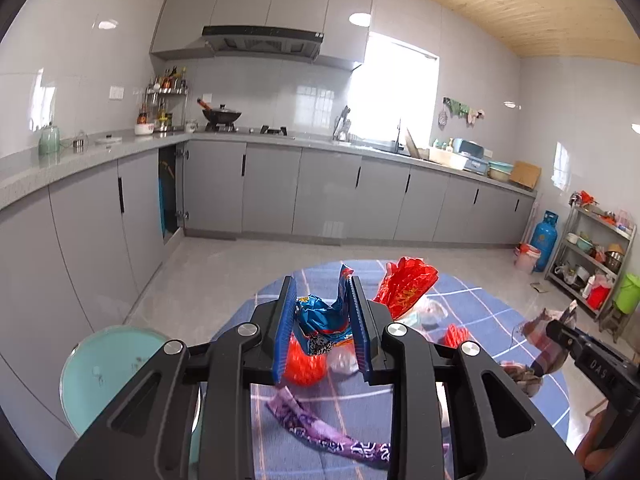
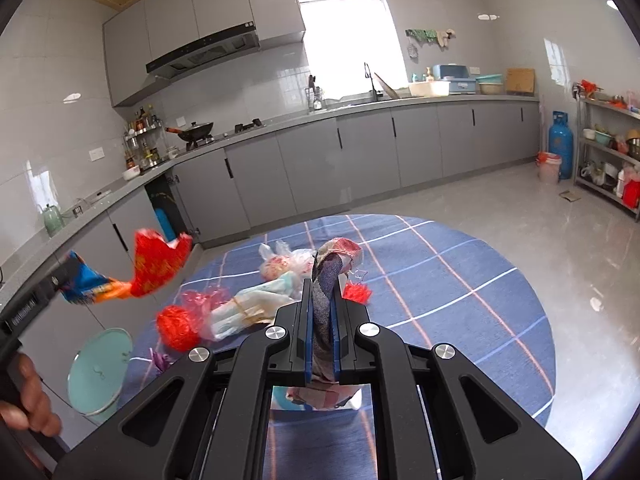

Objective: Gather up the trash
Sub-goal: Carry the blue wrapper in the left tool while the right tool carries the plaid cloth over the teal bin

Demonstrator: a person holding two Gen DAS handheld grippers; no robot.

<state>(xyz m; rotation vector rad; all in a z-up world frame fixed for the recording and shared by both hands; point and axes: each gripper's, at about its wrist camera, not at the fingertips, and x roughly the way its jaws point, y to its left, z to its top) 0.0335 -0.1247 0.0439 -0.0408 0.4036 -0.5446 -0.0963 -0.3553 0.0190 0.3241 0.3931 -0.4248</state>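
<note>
My left gripper [image 1: 322,292] is shut on a crumpled blue snack wrapper [image 1: 320,320], held above the round table [image 2: 460,280]. A red foil wrapper [image 1: 404,288] sticks out just right of it; in the right wrist view it hangs in the air against the blue wrapper [image 2: 92,286]. My right gripper [image 2: 324,284] is shut on a checked purple and red rag [image 2: 326,308], whose lower end droops under the fingers. On the blue checked tablecloth lie a red mesh net [image 2: 176,326], a clear plastic bag [image 2: 240,312], a small red scrap [image 2: 356,292] and a purple wrapper [image 1: 320,428].
A teal round bin [image 2: 100,372] stands on the floor at the table's left. Grey kitchen cabinets [image 2: 360,152] run along the far wall. A blue gas cylinder [image 2: 560,144], a pink bucket and a metal shelf [image 2: 608,160] stand at the right. A hand [image 2: 28,400] grips the left handle.
</note>
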